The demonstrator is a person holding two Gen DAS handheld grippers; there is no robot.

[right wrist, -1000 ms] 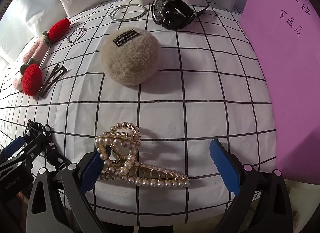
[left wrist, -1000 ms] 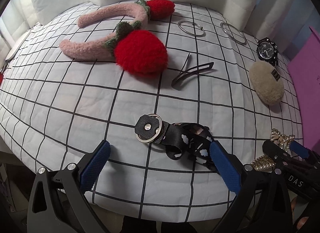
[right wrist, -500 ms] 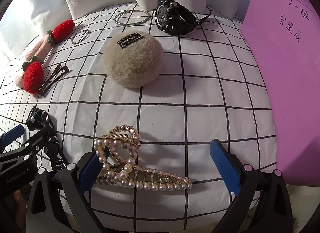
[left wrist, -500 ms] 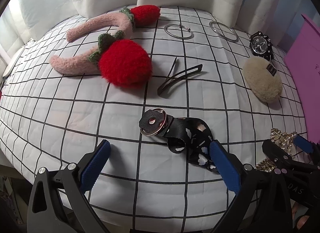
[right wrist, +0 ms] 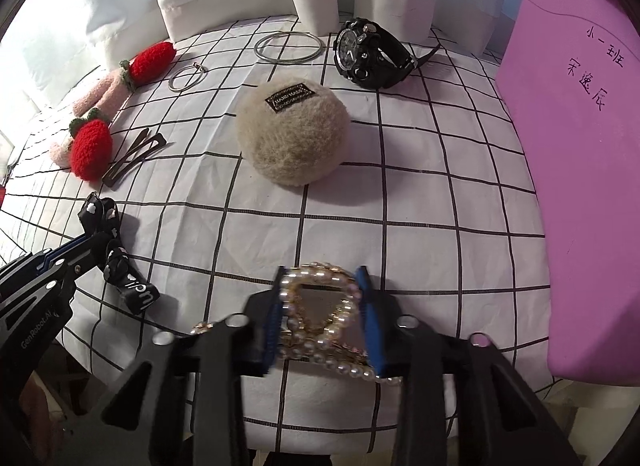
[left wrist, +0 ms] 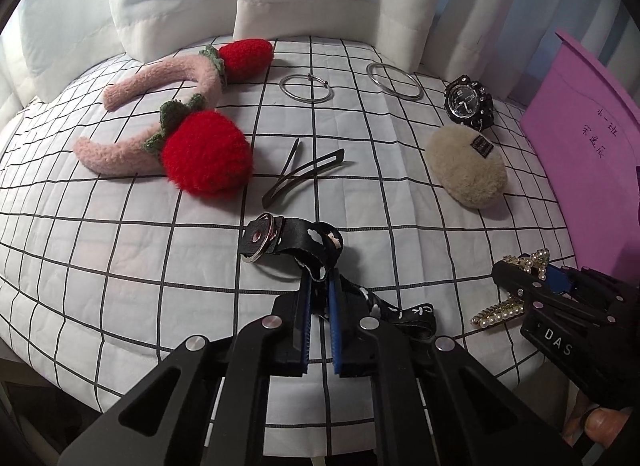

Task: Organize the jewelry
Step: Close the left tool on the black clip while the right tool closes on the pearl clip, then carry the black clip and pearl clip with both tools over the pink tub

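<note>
In the left wrist view, my left hand-held gripper (left wrist: 320, 290), which a second earlier had stood wide around the black printed strap (left wrist: 316, 244), had snapped narrow and was pinching the strap's middle fold between its blue pads, with the metal ring (left wrist: 262, 240) end raised just beyond the tips and the tail trailing on the checked bedspread (left wrist: 120, 266). Well beyond it, untouched, lay the strawberry headband (left wrist: 192, 137), the dark hair clip (left wrist: 304, 173), two silver hoops (left wrist: 306, 87), the black watch (left wrist: 468, 103) and the beige fluffy clip (left wrist: 466, 169). At the right edge of that view I could see the other gripper closed about the pearl claw clip (left wrist: 516, 298). In the right wrist view, my right hand-held gripper (right wrist: 322, 310) had likewise gone from wide to clamped, its pads pressing both sides of the pearl clip's looped head, the pearl teeth sticking out to the right underneath. The purple card (right wrist: 580, 145) stood close on that side. I judged both grasps made at once, so the next step would be lifting each piece off the bed toward wherever it belongs; no box or tray showed in either view.
</note>
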